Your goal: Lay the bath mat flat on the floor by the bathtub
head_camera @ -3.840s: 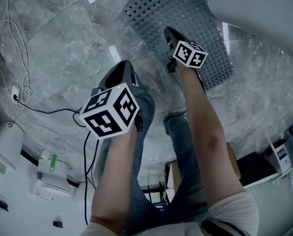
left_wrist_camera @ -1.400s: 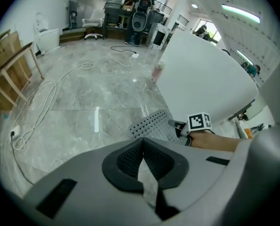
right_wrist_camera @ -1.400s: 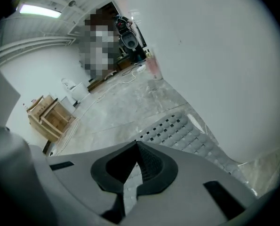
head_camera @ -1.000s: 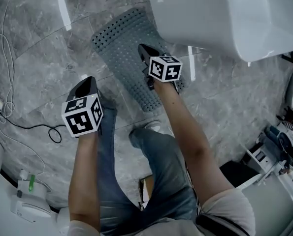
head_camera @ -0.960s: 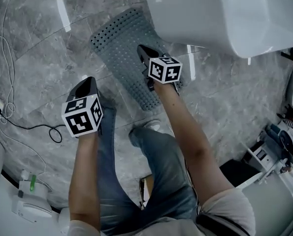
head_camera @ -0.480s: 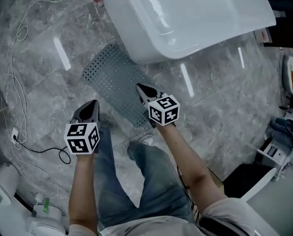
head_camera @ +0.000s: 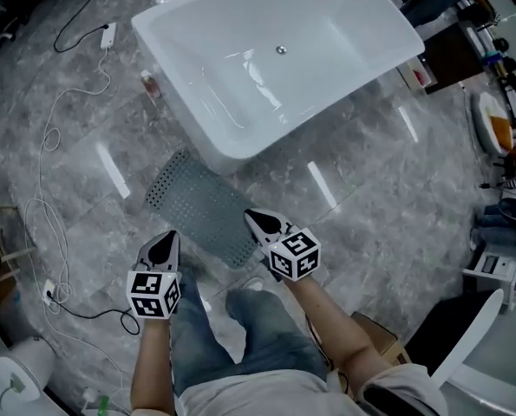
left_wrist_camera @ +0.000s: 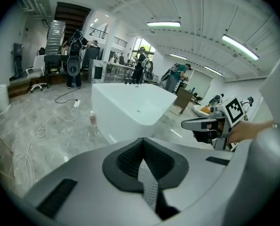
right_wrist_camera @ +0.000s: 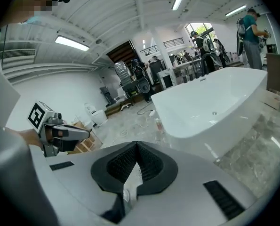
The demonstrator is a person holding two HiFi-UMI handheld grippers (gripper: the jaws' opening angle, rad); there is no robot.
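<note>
- Left gripper (head_camera: 164, 244), near left, raised over the floor (head_camera: 375, 189): claw closed tight, nothing in it.
- Right gripper (head_camera: 259, 222), near right: claw also closed, empty.
- Bath mat (head_camera: 197, 204) lies flat on the floor just beyond both grippers, apart from them, with its far end against the bathtub's near side.
- Bathtub (head_camera: 327, 33) stands far, with a small bottle (head_camera: 151, 85) to its left.

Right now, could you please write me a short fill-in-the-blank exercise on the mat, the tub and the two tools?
1. The grey bath mat lies on the ____ beside the bathtub.
2. The bathtub is ____ in colour.
3. The left tool and the right tool both have their jaws ____, with nothing between them.
Missing words: floor; white; shut.
</note>
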